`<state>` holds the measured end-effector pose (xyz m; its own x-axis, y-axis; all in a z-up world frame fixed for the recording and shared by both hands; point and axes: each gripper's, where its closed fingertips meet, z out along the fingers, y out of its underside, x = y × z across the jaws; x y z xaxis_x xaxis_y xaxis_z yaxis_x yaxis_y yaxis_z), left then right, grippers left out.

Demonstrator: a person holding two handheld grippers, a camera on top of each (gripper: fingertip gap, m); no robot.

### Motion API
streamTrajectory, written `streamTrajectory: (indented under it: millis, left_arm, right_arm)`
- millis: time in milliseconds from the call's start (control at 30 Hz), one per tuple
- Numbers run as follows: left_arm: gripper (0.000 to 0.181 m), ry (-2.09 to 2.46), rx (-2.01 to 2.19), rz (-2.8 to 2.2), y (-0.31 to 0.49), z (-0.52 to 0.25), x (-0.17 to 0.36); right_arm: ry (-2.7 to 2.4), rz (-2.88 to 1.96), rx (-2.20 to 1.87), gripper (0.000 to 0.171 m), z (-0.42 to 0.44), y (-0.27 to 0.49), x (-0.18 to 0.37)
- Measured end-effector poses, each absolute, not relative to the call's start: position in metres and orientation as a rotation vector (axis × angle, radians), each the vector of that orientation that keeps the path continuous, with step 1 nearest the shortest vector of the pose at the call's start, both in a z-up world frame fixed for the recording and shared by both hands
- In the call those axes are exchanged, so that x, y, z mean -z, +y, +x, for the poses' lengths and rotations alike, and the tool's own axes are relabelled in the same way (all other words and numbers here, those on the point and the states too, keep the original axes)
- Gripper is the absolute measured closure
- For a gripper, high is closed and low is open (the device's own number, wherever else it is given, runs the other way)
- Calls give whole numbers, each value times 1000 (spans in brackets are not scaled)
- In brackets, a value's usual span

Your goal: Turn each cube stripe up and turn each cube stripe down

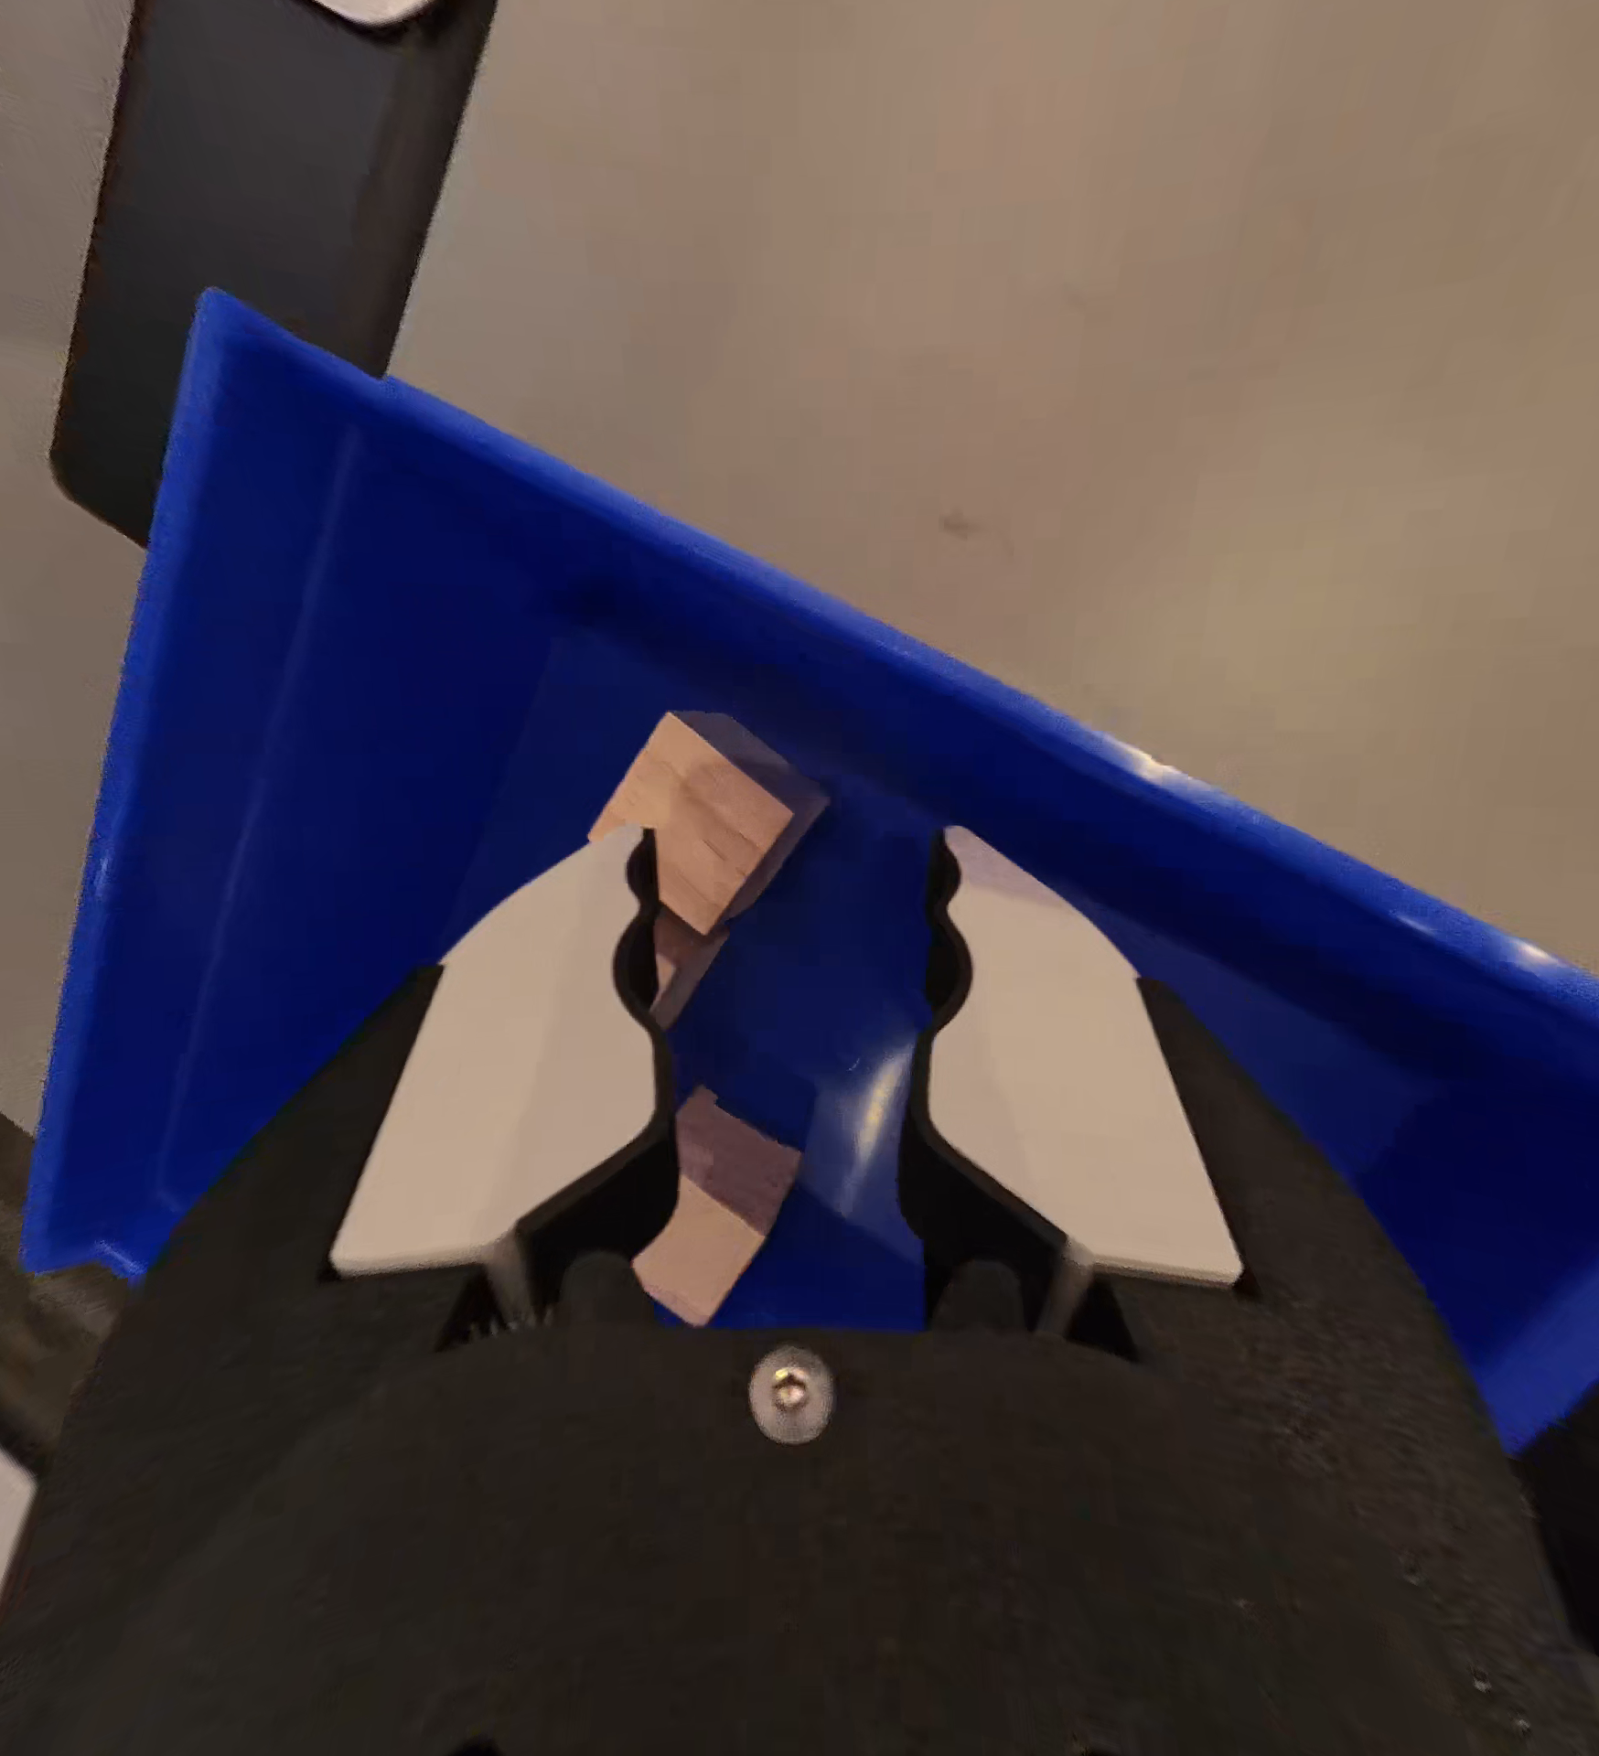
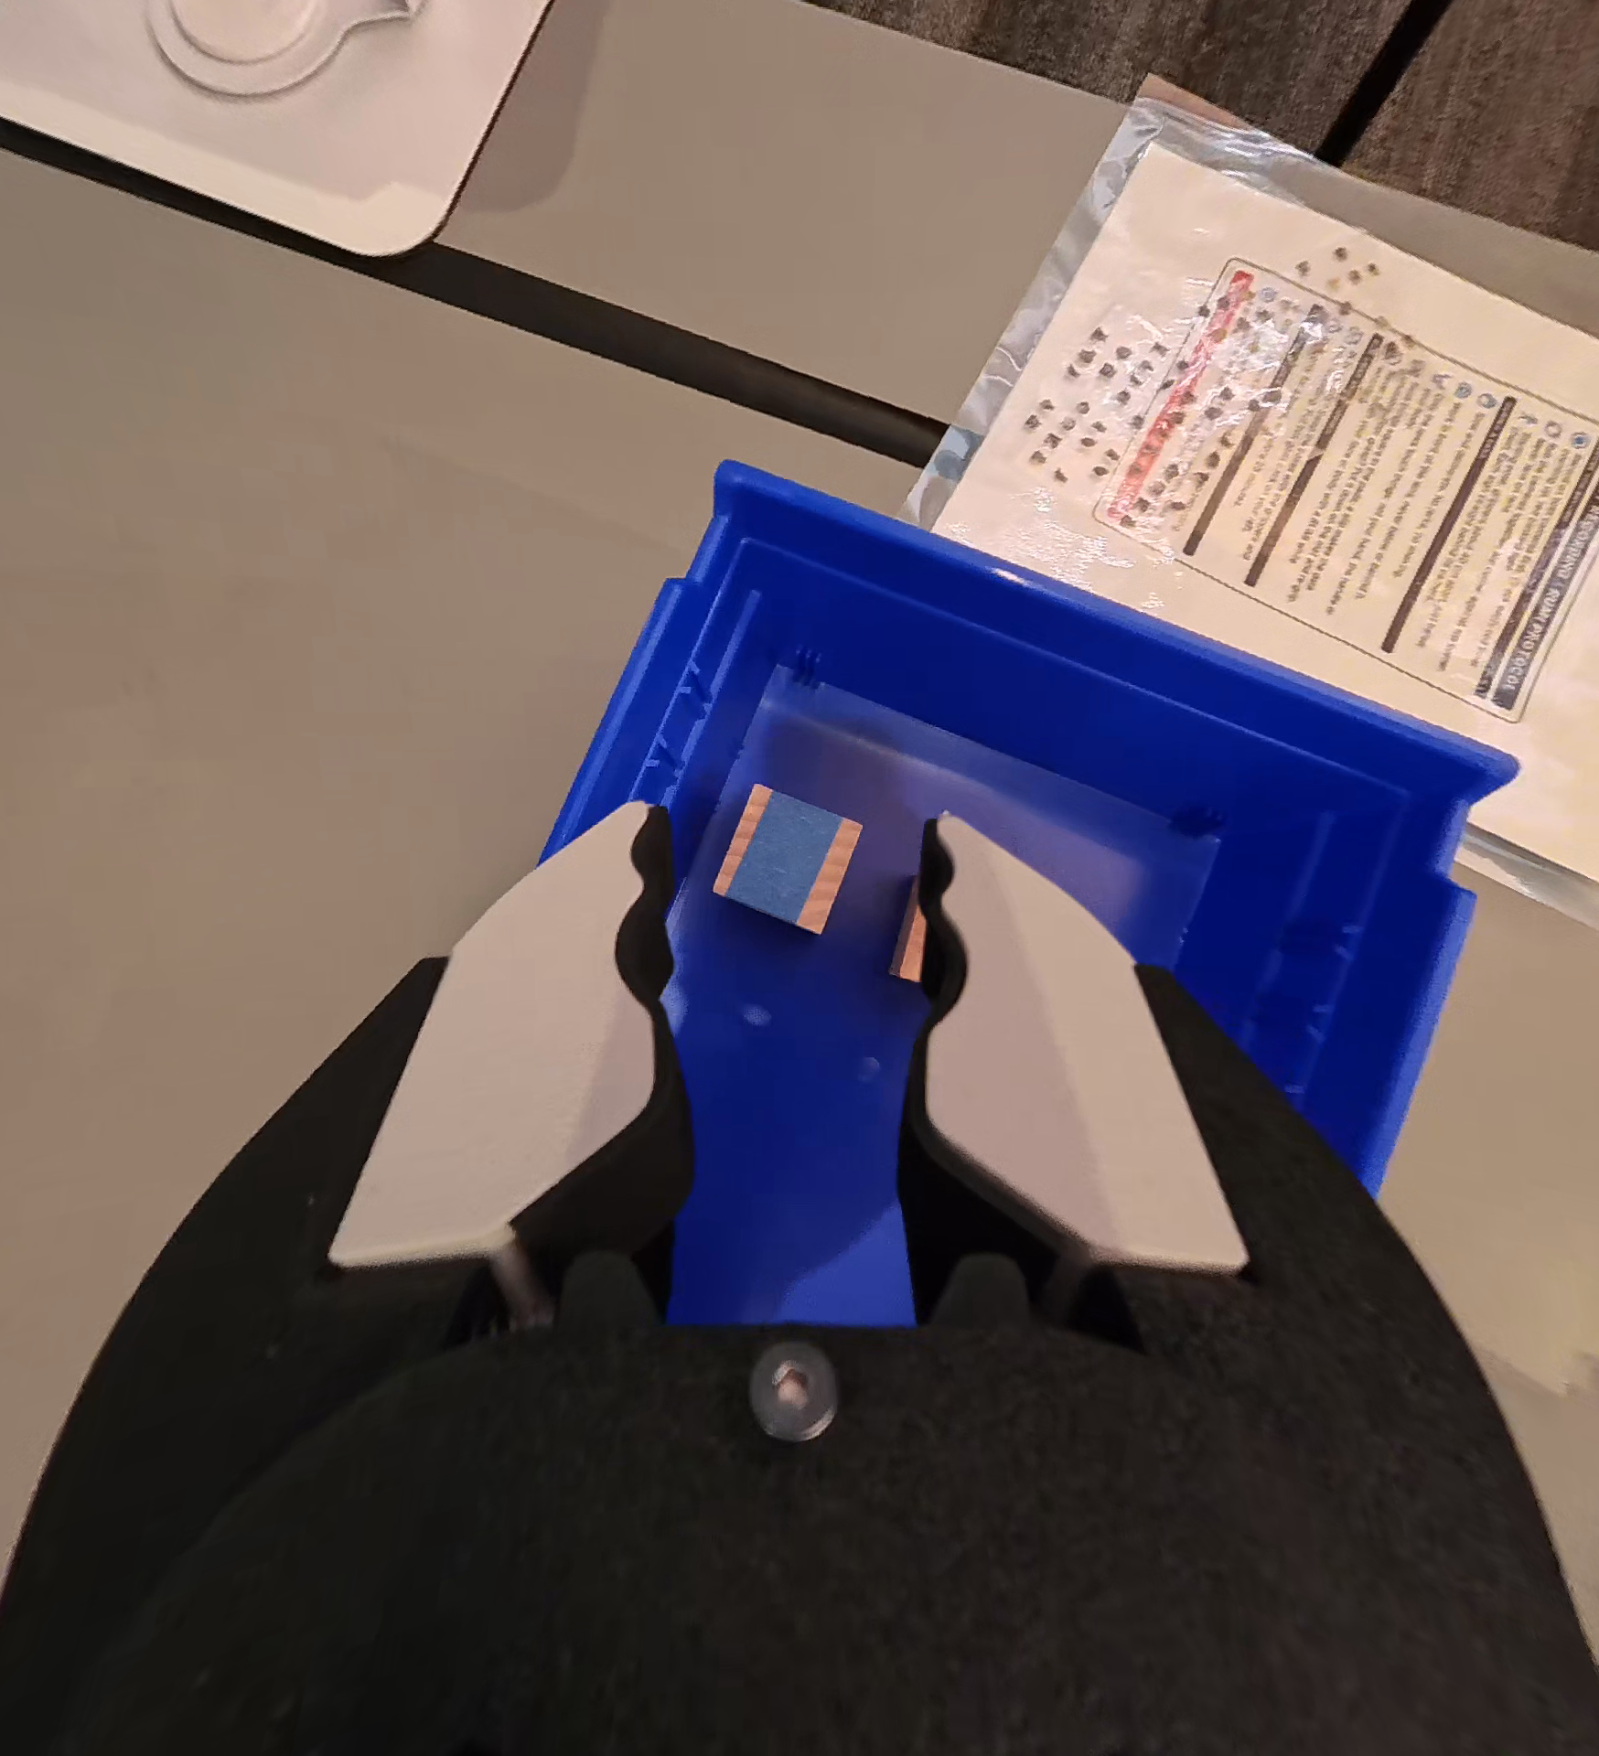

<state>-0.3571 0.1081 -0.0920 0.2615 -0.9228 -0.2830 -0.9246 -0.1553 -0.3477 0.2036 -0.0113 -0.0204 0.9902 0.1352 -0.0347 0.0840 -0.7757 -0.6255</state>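
A blue plastic bin [image 2: 1109,656] holds small wooden cubes. In the right wrist view one cube [image 2: 786,860] lies stripe up, its blue stripe on top; a second cube [image 2: 910,926] is mostly hidden behind my right finger. My right gripper [image 2: 791,822] is open above the bin floor, empty. In the left wrist view the same bin [image 1: 320,760] appears close up. One wooden cube [image 1: 710,836] lies by my left fingertip with plain wood facing me, and another cube [image 1: 720,1207] lies between the fingers near the palm. My left gripper [image 1: 791,836] is open and empty.
The bin stands on a grey table [image 2: 254,618]. A clear bag with a printed sheet [image 2: 1299,456] lies beyond the bin. A white tray-like object [image 2: 235,104] lies at the far left. A dark panel [image 1: 254,238] stands behind the bin.
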Motion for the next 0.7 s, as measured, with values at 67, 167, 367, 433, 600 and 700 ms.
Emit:
streamTrajectory:
  millis: [67,167,367,433,600,700]
  left_arm:
    - [120,1764,-123,-2063,117,-363,93]
    - [113,1910,-229,-2042,125,-370,99]
    - [111,2102,-226,-2007,129,-364,124]
    - [110,2126,-200,-2008,131,-361,130]
    - [111,2168,-267,-2055,137,-374,142]
    - [127,2141,-248,-2050,139,-375,140]
  right_arm:
    - [-140,-2457,-121,121,206,-12,20]
    - [-139,-2455,-121,122,208,-11,20]
    - [-218,-2464,-115,123,196,-3,24]
    - [-250,-2472,-139,123,189,-2,28]
    - [-286,-2498,-153,124,182,-3,34]
    - [-300,-2501,-161,126,180,-1,36]
